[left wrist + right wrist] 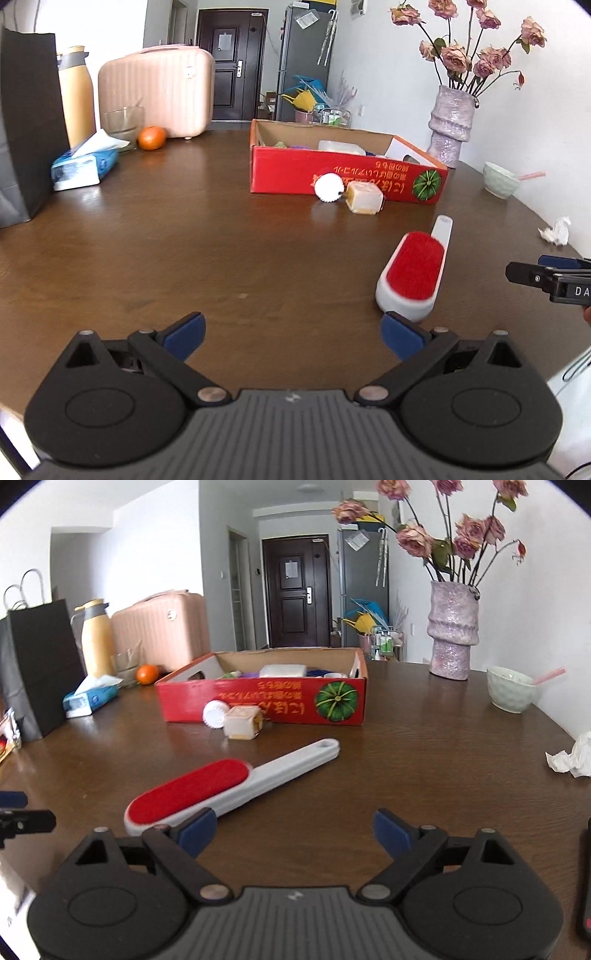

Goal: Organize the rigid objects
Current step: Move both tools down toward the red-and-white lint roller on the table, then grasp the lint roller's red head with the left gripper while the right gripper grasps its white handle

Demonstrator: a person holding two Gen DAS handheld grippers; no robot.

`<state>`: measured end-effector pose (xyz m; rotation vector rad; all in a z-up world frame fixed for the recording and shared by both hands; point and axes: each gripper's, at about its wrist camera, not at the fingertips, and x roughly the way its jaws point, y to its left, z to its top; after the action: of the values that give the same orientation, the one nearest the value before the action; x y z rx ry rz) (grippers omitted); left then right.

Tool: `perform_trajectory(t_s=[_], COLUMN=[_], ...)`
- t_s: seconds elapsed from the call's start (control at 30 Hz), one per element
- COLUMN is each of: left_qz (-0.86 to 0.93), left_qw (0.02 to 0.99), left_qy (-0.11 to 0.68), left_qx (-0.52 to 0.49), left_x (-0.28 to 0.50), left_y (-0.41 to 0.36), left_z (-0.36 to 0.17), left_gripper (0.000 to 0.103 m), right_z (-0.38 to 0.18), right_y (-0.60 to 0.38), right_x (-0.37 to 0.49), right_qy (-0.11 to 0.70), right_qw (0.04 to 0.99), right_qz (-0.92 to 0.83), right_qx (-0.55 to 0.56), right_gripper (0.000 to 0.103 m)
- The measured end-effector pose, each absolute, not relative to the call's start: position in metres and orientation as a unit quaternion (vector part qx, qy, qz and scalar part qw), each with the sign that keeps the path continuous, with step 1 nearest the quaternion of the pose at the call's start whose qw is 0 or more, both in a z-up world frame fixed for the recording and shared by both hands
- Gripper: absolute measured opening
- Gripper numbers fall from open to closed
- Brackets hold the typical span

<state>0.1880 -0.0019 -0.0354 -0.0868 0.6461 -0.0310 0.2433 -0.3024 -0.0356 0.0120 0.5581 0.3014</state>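
Note:
A lint brush with a red pad and a grey handle lies flat on the brown table. In the left wrist view the brush sits just beyond my left gripper's right finger. My left gripper is open over bare table. My right gripper is open too, its left finger close to the brush's red end, with nothing between its pads. A small jar with a white ribbed lid lies on its side against a red cardboard box that holds several items.
A purple vase of dried roses, a pale green bowl and crumpled tissue stand at the right. At the left are a black paper bag, a tissue pack, an orange, a yellow flask and a pink case.

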Motion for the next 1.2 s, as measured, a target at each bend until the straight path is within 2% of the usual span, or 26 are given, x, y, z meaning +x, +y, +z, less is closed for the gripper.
perform_trajectory(t_s=[0.17,0.27,0.33,0.37,0.5,0.63,0.8,0.93,0.97,1.0,1.07,1.1,1.2], left_qz=[-0.059,-0.089,-0.096,-0.099,-0.118,-0.131,-0.136,-0.142,-0.142,-0.144,-0.143,-0.140,-0.099], left_qw=[0.938,0.934,0.930,0.927,0.916,0.916,0.914,0.914,0.914,0.913,0.905,0.905,0.919], left_qy=[0.335,0.344,0.351,0.357,0.374,0.369,0.370,0.364,0.363,0.363,0.372,0.371,0.354], left_qx=[-0.063,-0.048,-0.050,-0.056,-0.085,-0.090,-0.095,-0.108,-0.112,-0.121,-0.148,-0.154,-0.141], left_x=[0.219,0.232,0.241,0.246,0.261,0.268,0.272,0.269,0.268,0.268,0.268,0.266,0.255], left_y=[-0.012,-0.022,-0.026,-0.027,-0.026,-0.024,-0.018,-0.014,-0.013,-0.011,-0.006,-0.003,0.005], left_z=[-0.033,-0.036,-0.040,-0.043,-0.052,-0.055,-0.054,-0.053,-0.053,-0.053,-0.051,-0.049,-0.047], left_gripper=[0.101,0.096,0.087,0.082,0.076,0.072,0.069,0.055,0.050,0.046,0.028,0.023,0.022], right_z=[-0.034,-0.034,-0.035,-0.035,-0.035,-0.047,-0.058,-0.061,-0.061,-0.060,-0.058,-0.056,-0.055], right_y=[-0.307,-0.310,-0.312,-0.313,-0.313,-0.307,-0.308,-0.314,-0.318,-0.321,-0.319,-0.313,-0.305], right_x=[0.272,0.298,0.319,0.330,0.371,0.408,0.418,0.401,0.398,0.397,0.390,0.383,0.360], right_qy=[0.278,0.283,0.292,0.295,0.299,0.326,0.350,0.355,0.357,0.362,0.370,0.371,0.372], right_qw=[0.950,0.949,0.947,0.946,0.945,0.935,0.927,0.925,0.924,0.921,0.917,0.918,0.915], right_qz=[0.142,0.138,0.135,0.135,0.135,0.138,0.133,0.133,0.134,0.143,0.144,0.143,0.158], right_qx=[0.005,0.008,0.003,0.005,0.005,0.002,0.014,0.015,0.025,0.036,0.033,0.016,0.014], right_gripper=[0.089,0.082,0.067,0.065,0.056,0.036,0.034,0.026,0.021,0.012,0.012,0.011,0.012])
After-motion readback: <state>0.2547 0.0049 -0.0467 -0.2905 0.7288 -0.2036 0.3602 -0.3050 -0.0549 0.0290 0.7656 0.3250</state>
